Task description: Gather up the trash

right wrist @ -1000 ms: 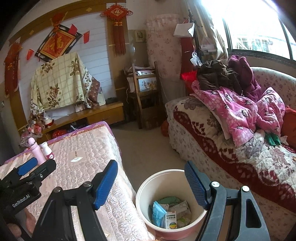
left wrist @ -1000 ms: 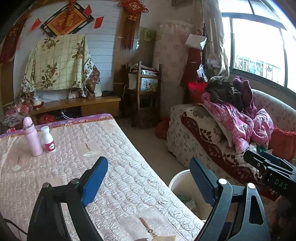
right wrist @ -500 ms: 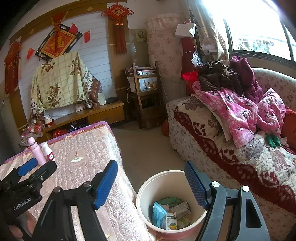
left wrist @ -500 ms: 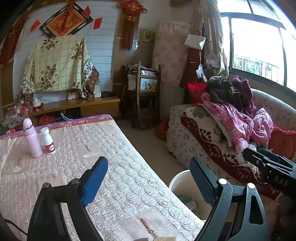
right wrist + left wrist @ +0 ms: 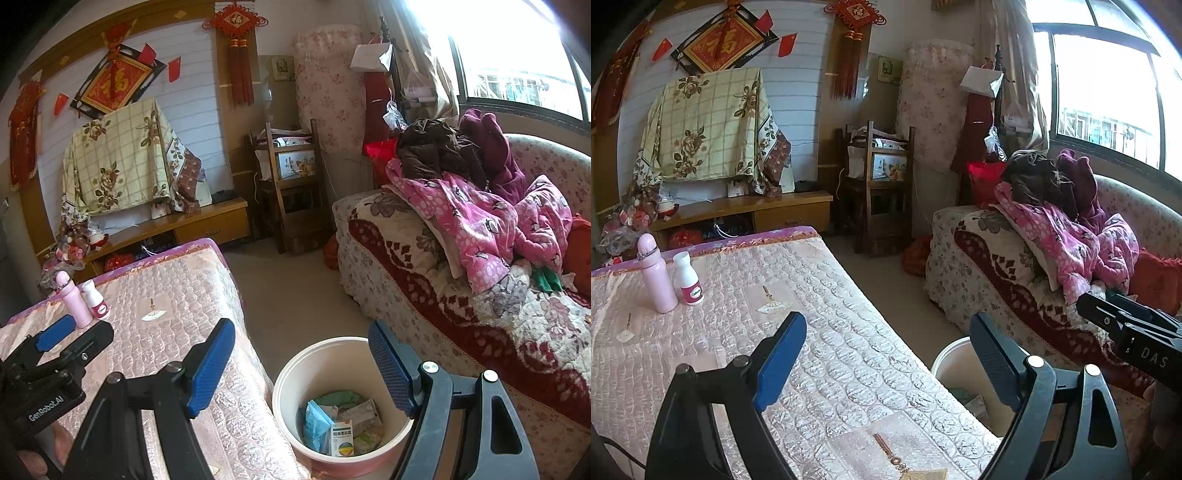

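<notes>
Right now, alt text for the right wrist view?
Open, empty right gripper above a bucket of wrappers and a small box, between a quilted table and a sofa. Left gripper at lower left.

Surface point(image 5: 849, 369) at near left, covered in pink quilted cloth with a purple far edge. Pink bottle point(image 5: 656, 275) stands upright at its far left; small white bottle point(image 5: 687, 275) just beside it on the right, red label. Far wall: floral checked cloth point(image 5: 709, 125) draped over a low wooden cabinet point(image 5: 757, 210), framed red hanging point(image 5: 724, 42) above, red knot ornament point(image 5: 855, 14) to its right. Wooden chair point(image 5: 882, 184) far centre. Sofa point(image 5: 461, 314) at right, pink clothes point(image 5: 480, 225) heaped on it. Window point(image 5: 1108, 92) above, bright.
</notes>
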`<action>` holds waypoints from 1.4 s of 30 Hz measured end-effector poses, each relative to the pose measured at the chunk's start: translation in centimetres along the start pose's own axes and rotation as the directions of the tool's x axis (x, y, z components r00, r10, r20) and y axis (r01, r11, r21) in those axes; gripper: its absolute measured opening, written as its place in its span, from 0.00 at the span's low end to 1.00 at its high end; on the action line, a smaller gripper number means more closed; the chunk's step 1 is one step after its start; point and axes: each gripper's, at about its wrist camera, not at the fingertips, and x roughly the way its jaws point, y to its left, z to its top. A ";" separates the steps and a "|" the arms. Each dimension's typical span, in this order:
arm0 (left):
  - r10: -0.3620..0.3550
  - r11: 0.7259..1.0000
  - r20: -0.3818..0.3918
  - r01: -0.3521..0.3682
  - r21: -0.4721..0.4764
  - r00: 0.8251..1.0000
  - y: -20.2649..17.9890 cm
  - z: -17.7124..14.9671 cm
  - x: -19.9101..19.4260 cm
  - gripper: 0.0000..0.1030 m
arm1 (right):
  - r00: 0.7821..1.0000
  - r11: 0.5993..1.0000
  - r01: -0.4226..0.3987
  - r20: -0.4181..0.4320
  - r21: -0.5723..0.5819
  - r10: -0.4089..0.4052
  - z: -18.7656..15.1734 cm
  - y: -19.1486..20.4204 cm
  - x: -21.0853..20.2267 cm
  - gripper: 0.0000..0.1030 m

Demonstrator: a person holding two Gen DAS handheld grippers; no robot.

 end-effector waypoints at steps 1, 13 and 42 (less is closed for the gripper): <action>0.002 1.000 0.000 -0.002 0.001 1.000 0.0 0.0 0.0 0.87 | 1.000 1.000 -0.001 -0.001 0.000 0.001 0.0 -0.1 0.0 0.75; 0.007 1.000 -0.008 -0.007 -0.002 1.000 0.0 -0.3 0.5 0.87 | 1.000 1.000 -0.002 -0.014 -0.004 0.002 -0.2 -0.4 0.5 0.76; 0.009 1.000 -0.042 -0.009 -0.003 0.999 1.4 -1.4 1.4 0.87 | 0.998 1.000 -0.001 -0.068 -0.021 0.000 -0.9 0.2 2.3 0.76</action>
